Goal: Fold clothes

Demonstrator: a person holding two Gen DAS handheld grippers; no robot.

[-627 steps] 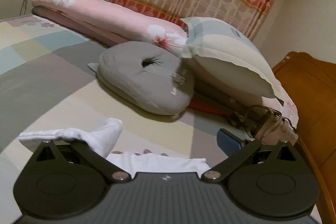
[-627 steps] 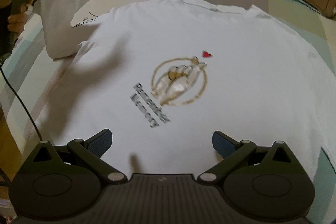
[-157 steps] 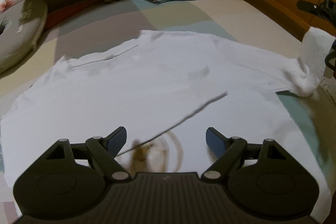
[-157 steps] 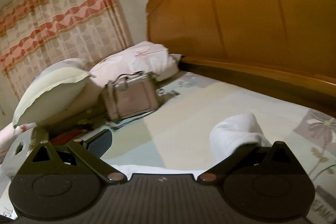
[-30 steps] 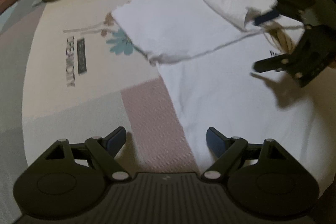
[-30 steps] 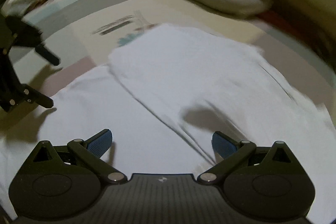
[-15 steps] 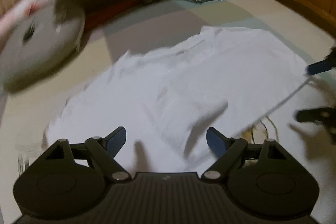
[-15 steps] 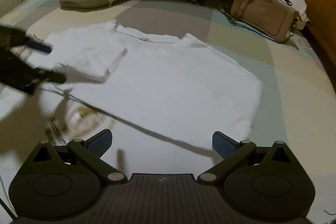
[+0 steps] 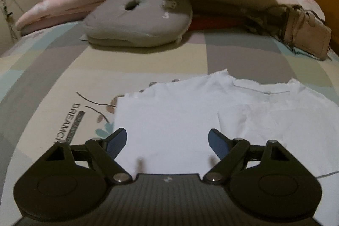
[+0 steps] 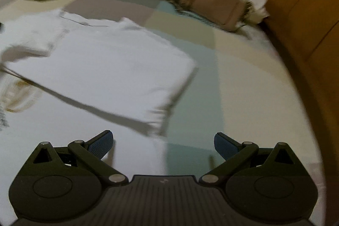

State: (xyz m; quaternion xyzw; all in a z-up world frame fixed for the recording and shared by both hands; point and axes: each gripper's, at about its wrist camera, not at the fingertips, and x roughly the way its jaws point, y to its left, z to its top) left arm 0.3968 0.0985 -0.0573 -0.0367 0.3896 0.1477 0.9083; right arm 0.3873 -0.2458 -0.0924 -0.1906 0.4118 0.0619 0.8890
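Patchwork bedspread [image 9: 53, 69], white T-shirt [image 9: 169, 120] with both sides folded inward.
Left gripper [image 9: 167, 141] and right gripper [image 10: 163, 143] hover wide, empty; next, probably, folding lengthwise.

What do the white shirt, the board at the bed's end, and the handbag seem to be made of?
White shirt: thin matte knit, probably cotton; it lies limp with soft folds.
Board: varnished wood, orange-brown with a faint sheen.
Handbag: smooth beige leather or imitation; the blur leaves it open.
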